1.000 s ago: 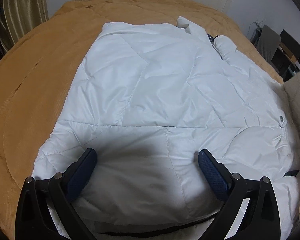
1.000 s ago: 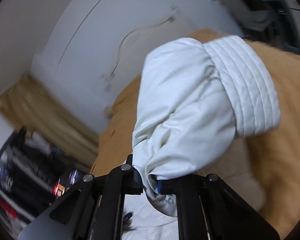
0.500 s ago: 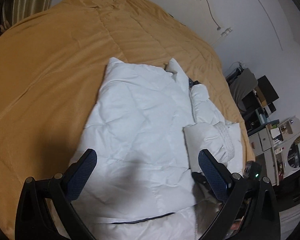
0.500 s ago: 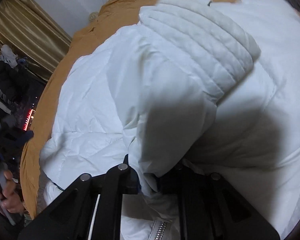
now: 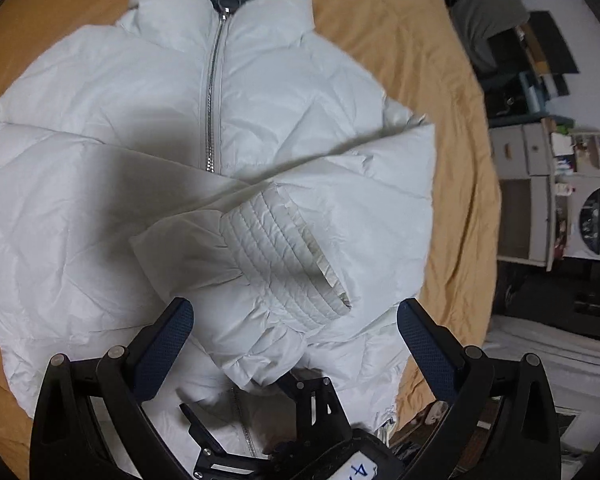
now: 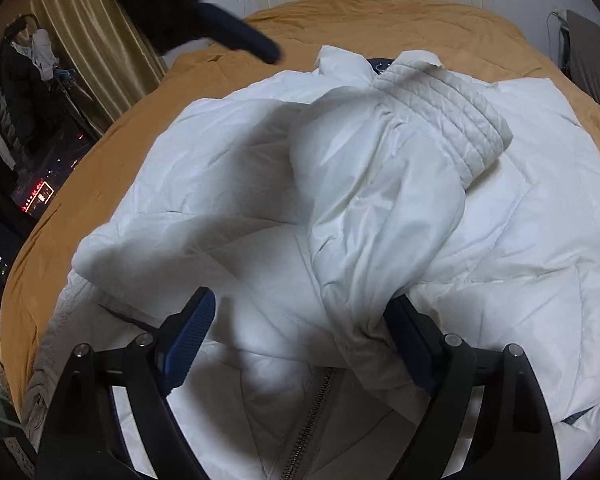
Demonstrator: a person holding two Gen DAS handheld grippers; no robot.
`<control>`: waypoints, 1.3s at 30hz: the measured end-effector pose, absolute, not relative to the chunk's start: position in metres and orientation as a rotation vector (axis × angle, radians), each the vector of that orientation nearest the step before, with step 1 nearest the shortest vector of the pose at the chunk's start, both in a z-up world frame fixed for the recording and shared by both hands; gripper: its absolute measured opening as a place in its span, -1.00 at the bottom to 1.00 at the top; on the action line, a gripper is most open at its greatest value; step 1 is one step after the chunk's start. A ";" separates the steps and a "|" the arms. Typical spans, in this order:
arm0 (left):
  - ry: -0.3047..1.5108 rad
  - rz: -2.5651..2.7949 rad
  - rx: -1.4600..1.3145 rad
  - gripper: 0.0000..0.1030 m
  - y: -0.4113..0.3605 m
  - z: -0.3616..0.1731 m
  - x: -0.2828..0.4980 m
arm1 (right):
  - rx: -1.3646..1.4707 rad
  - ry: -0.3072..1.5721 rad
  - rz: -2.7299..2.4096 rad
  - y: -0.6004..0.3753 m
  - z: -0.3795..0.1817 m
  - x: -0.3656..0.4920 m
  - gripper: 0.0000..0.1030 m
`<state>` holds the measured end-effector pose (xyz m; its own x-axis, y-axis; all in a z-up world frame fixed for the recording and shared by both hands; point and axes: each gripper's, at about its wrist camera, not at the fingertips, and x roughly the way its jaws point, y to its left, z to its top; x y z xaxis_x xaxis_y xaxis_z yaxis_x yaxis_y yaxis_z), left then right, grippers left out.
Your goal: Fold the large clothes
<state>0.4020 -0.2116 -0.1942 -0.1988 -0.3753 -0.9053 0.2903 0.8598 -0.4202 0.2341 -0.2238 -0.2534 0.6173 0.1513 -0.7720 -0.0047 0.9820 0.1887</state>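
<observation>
One Jacket, Two Sleeves Crossed on the Bed

One white puffer jacket lies front-up on the bed, which is covered by one mustard-orange bedspread. Its single silver zipper runs down from the collar and disappears under the sleeves. Two sleeves are folded across the chest: one lies flat from the jacket's side, and the other, ending in one ribbed cuff, is draped on top of it.

Two tools are in view. The left tool hovers above the jacket with its jaws spread wide, gripping nothing. The right tool also stands wide apart; the upper sleeve rests against its right finger, unpinched.

Beyond the bed stand one set of gold curtains and cluttered shelving.
</observation>
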 end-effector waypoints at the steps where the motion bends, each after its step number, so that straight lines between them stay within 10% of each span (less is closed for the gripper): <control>1: 1.676 -0.575 -0.008 0.98 -0.226 -0.203 0.404 | 0.176 0.902 0.091 -0.225 -0.252 0.234 0.67; 7: 1.703 -0.469 0.094 0.80 -0.246 -0.251 0.396 | 0.175 0.902 0.092 -0.232 -0.249 0.213 0.67; 11: 1.629 -0.492 0.090 -0.50 -0.218 -0.244 0.391 | 0.172 0.880 0.094 -0.238 -0.237 0.195 0.66; 13: 1.599 -0.481 0.034 -0.74 -0.192 -0.237 0.394 | 0.181 0.863 0.073 -0.245 -0.232 0.185 0.67; 39: 1.291 -0.539 -0.512 -0.76 0.098 -0.260 0.365 | -0.026 0.991 -0.153 -0.194 -0.268 0.262 0.59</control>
